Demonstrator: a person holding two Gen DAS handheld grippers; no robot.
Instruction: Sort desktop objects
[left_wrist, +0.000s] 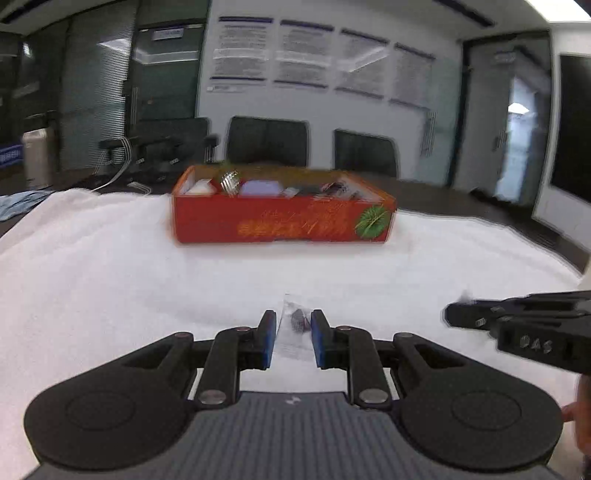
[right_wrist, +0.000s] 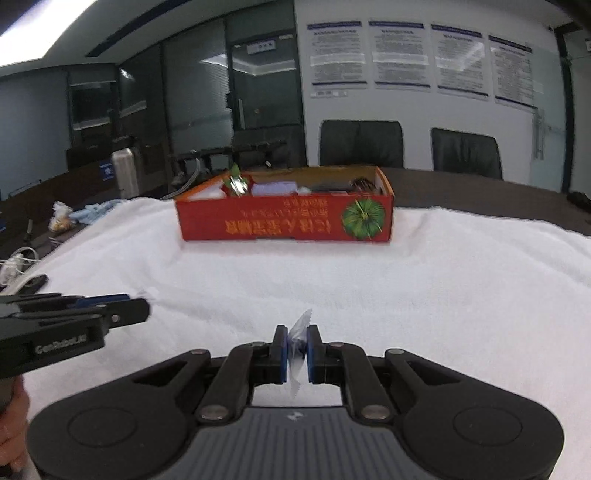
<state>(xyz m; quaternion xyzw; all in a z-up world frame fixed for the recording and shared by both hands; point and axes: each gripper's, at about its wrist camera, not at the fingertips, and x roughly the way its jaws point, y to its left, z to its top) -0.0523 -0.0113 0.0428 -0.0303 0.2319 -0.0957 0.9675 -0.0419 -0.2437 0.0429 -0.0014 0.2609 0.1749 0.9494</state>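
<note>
My left gripper (left_wrist: 293, 317) is shut on a small clear plastic packet (left_wrist: 295, 325) with a dark red piece inside, held just above the white towel (left_wrist: 110, 295). My right gripper (right_wrist: 297, 330) is shut on a second clear packet (right_wrist: 298, 332), which stands edge-on between the blue pads. Each gripper shows in the other's view: the right gripper (left_wrist: 448, 314) comes in from the right, the left gripper (right_wrist: 142, 310) from the left. Straight ahead in both views sits an open orange-red cardboard box (left_wrist: 280, 221) (right_wrist: 288, 221) holding several small items.
The towel (right_wrist: 443, 295) covers the table (right_wrist: 480, 192). Black chairs (left_wrist: 266, 140) stand behind the box. A metal flask (right_wrist: 127, 173), a blue cloth (right_wrist: 92, 212) and cables (right_wrist: 14, 262) lie off the towel's left side. A hand (right_wrist: 13, 424) grips the left tool.
</note>
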